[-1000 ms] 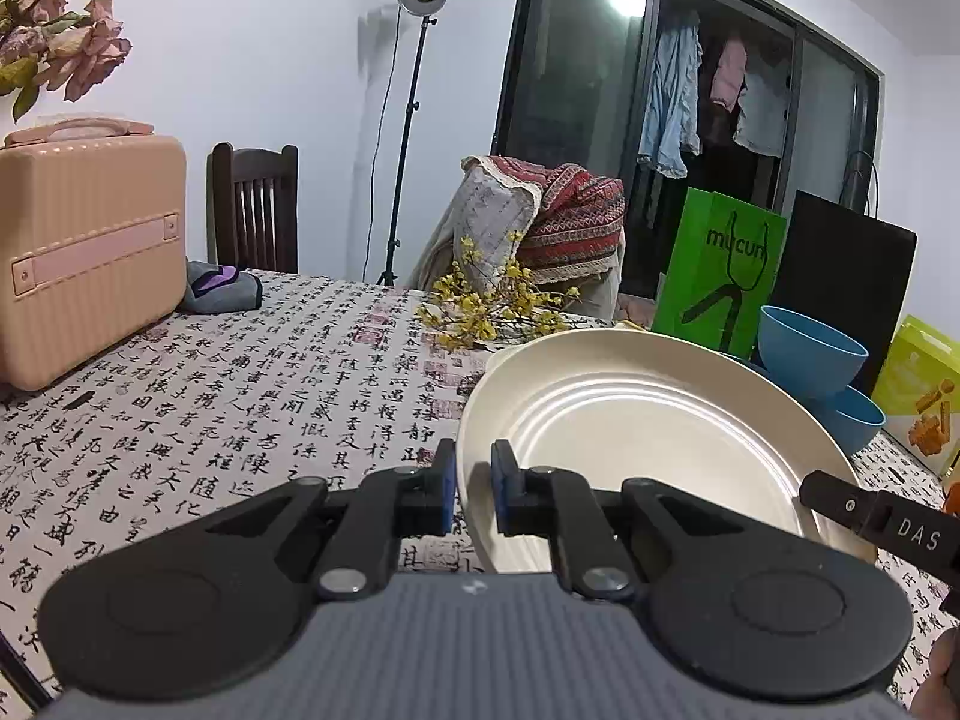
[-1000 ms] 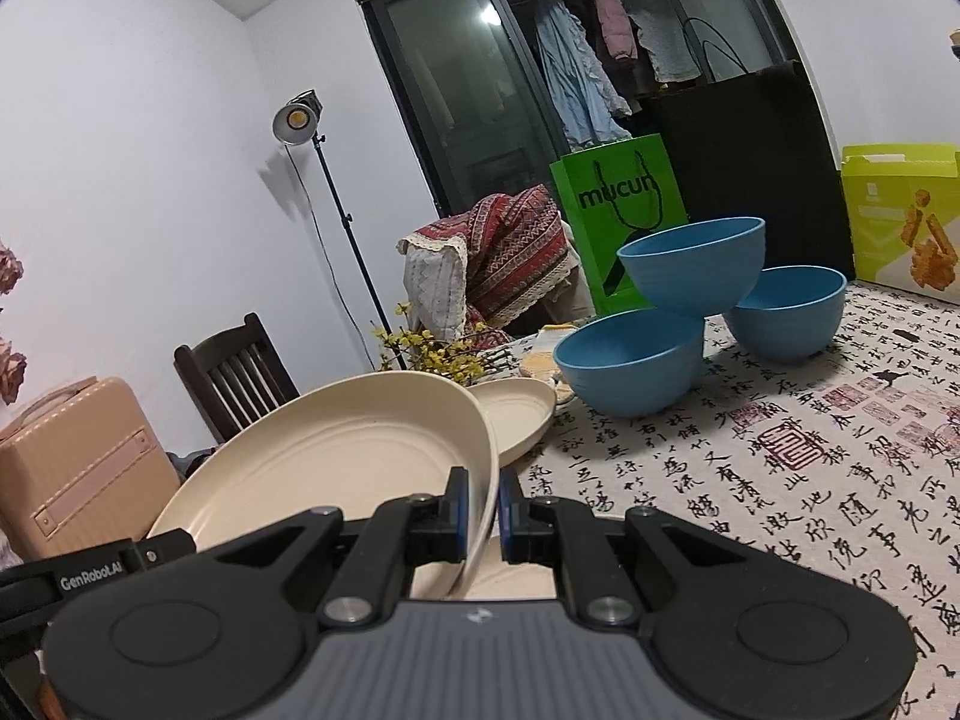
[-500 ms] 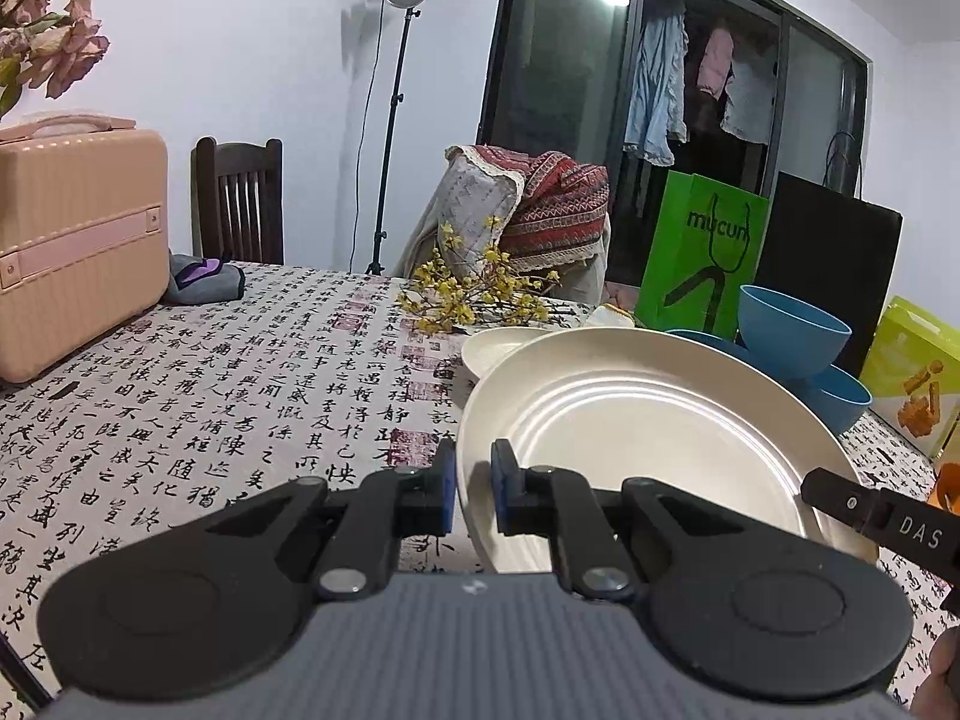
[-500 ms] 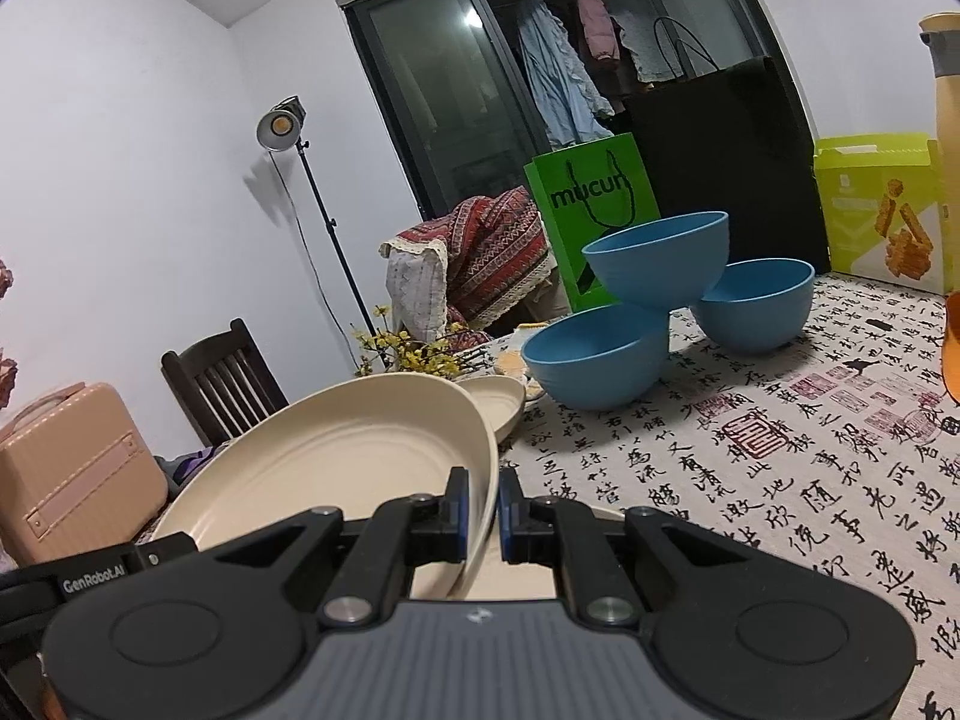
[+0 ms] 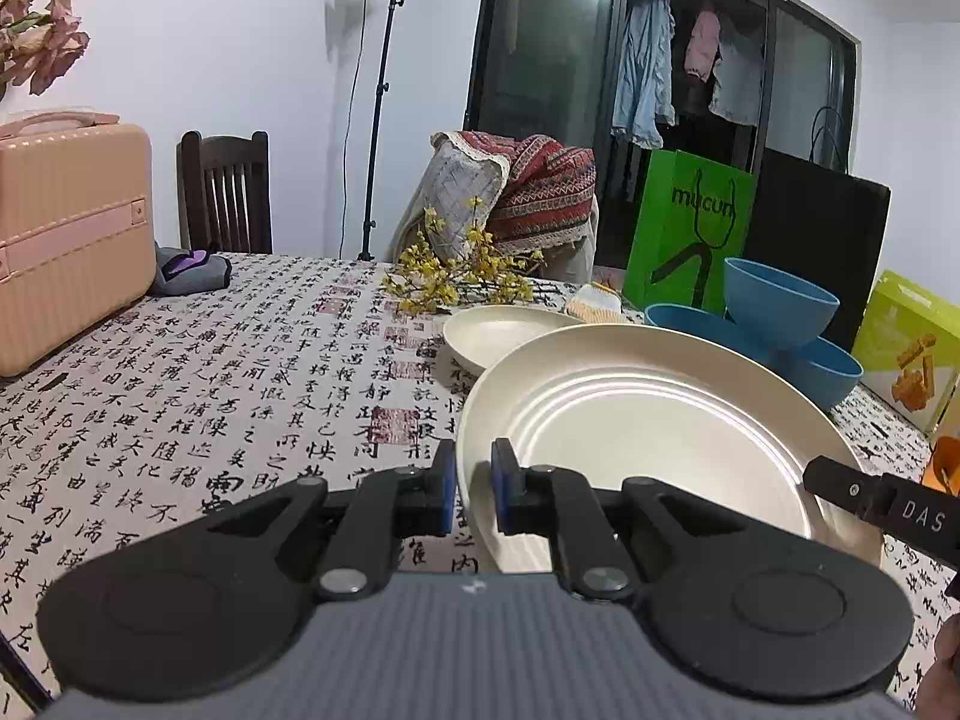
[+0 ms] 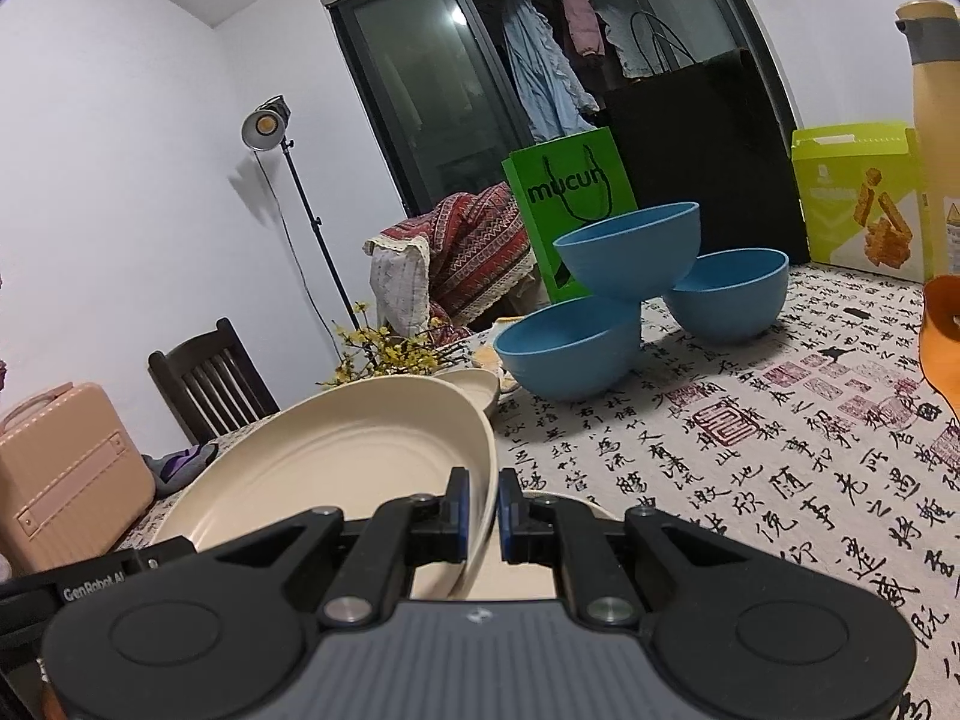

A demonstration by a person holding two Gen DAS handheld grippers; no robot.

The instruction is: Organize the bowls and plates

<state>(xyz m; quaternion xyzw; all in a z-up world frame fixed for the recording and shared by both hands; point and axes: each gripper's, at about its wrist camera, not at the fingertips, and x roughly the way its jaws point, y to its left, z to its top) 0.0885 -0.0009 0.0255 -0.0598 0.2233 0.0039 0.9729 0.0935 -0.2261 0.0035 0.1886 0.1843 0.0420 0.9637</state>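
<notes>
A large cream plate (image 5: 648,420) hangs tilted above the table, held from both sides. My left gripper (image 5: 473,468) is shut on its left rim. My right gripper (image 6: 482,498) is shut on the right rim of the same plate (image 6: 336,468). Behind it a smaller cream plate (image 5: 504,330) lies on the table. Three blue bowls stand at the back right: one bowl (image 6: 630,252) rests tilted on top of a lower bowl (image 6: 570,348) and another bowl (image 6: 729,294). A further cream rim (image 6: 570,498) shows under my right gripper.
The patterned tablecloth (image 5: 240,396) covers the table. A pink case (image 5: 66,234) stands at the left, and yellow flowers (image 5: 456,276) lie at the back. A green bag (image 6: 570,198), a yellow-green box (image 6: 864,204), a tall flask (image 6: 936,90) and an orange object (image 6: 942,330) are at the right.
The large plate, still gripped by both grippers, has sunk slightly and shifted across the table. The smaller plate behind it has come into the left wrist view.
</notes>
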